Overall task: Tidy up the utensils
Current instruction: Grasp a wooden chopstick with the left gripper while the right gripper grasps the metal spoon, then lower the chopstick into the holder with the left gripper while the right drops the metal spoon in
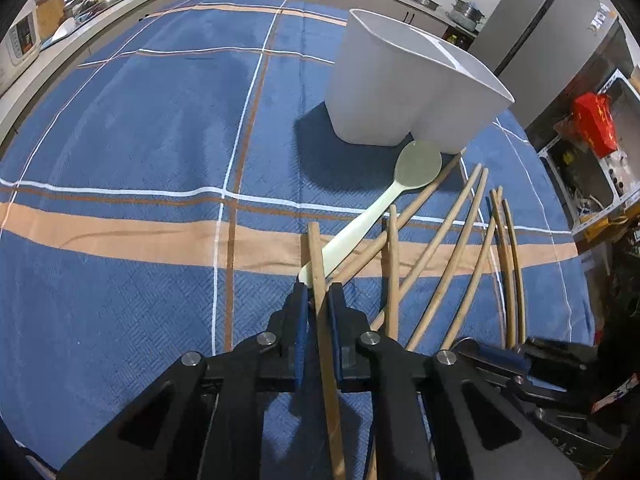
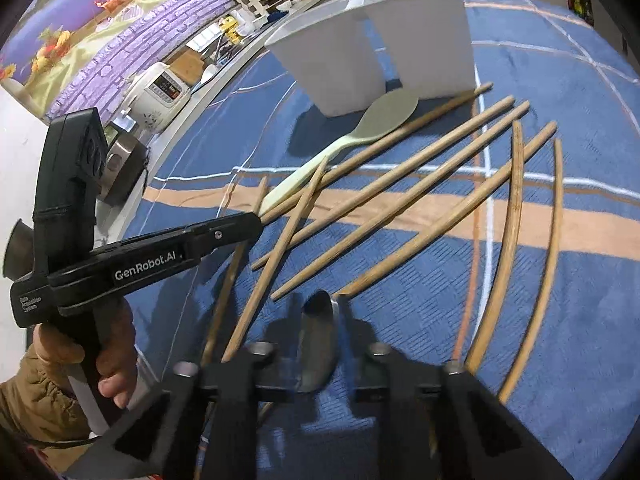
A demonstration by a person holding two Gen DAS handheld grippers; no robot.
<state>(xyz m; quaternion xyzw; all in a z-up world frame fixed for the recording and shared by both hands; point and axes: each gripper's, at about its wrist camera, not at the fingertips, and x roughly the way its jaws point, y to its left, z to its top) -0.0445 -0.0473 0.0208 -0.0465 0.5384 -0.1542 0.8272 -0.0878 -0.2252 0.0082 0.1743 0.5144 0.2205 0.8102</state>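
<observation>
In the left wrist view my left gripper (image 1: 319,294) is shut on a wooden chopstick (image 1: 316,256) that runs back between its fingers. A pale green spoon (image 1: 418,164) lies just ahead, its handle end touching the fingertips. Behind it stands a white two-compartment holder (image 1: 400,88). Several more chopsticks (image 1: 452,240) lie fanned out to the right. In the right wrist view my right gripper (image 2: 318,302) is shut on a shiny metal spoon (image 2: 318,336). The left gripper (image 2: 256,222), held by a hand (image 2: 108,364), reaches in from the left toward the green spoon (image 2: 384,116).
A blue plaid cloth (image 1: 140,140) covers the table. The holder (image 2: 360,48) stands at the far side. A rice cooker (image 2: 160,88) and kitchen counters lie beyond the left edge; a fridge (image 1: 540,28) and cluttered shelves (image 1: 592,152) stand off the right edge.
</observation>
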